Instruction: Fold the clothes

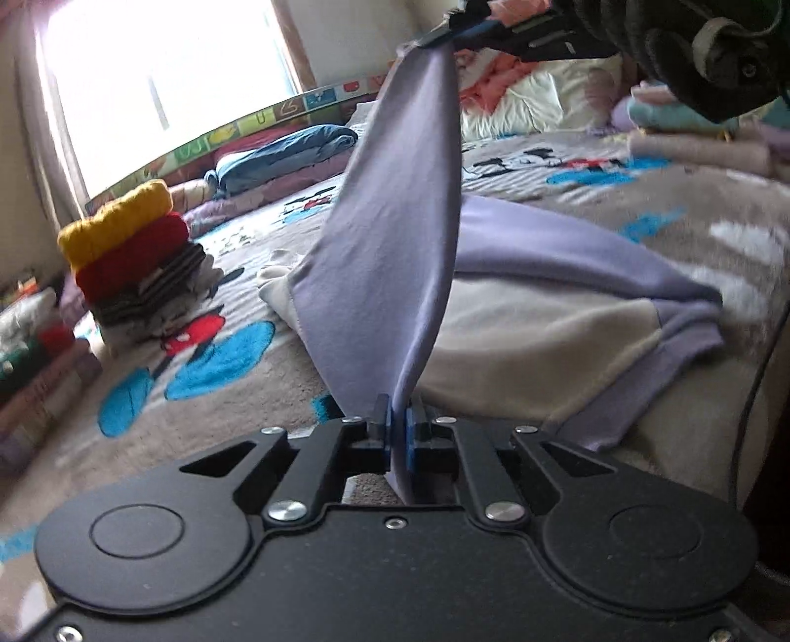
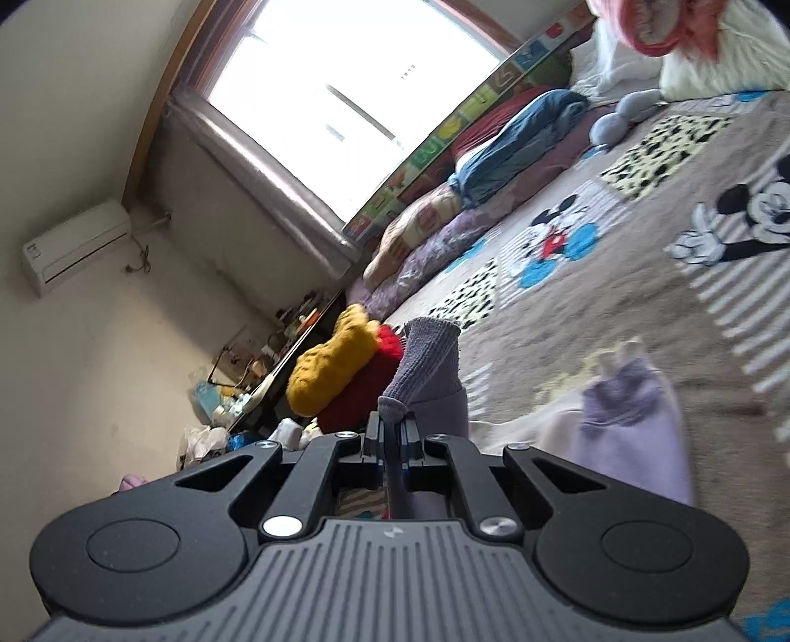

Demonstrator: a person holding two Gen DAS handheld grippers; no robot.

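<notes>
A lavender and cream garment (image 1: 518, 316) lies on the bed, with one sleeve (image 1: 395, 237) stretched up between both grippers. My left gripper (image 1: 397, 420) is shut on the sleeve's lower part. My right gripper (image 1: 437, 37) shows at the top of the left wrist view, shut on the sleeve's cuff. In the right wrist view my right gripper (image 2: 393, 429) is shut on the ribbed lavender cuff (image 2: 427, 365), and the garment's body (image 2: 632, 429) lies below to the right.
A stack of folded clothes (image 1: 133, 257), yellow and red on top, stands on the Mickey Mouse blanket (image 1: 642, 192) at the left; it also shows in the right wrist view (image 2: 340, 375). A blue bundle (image 1: 286, 153) and pillows (image 1: 533, 103) lie at the far side. Folded towels (image 1: 691, 138) sit at the right.
</notes>
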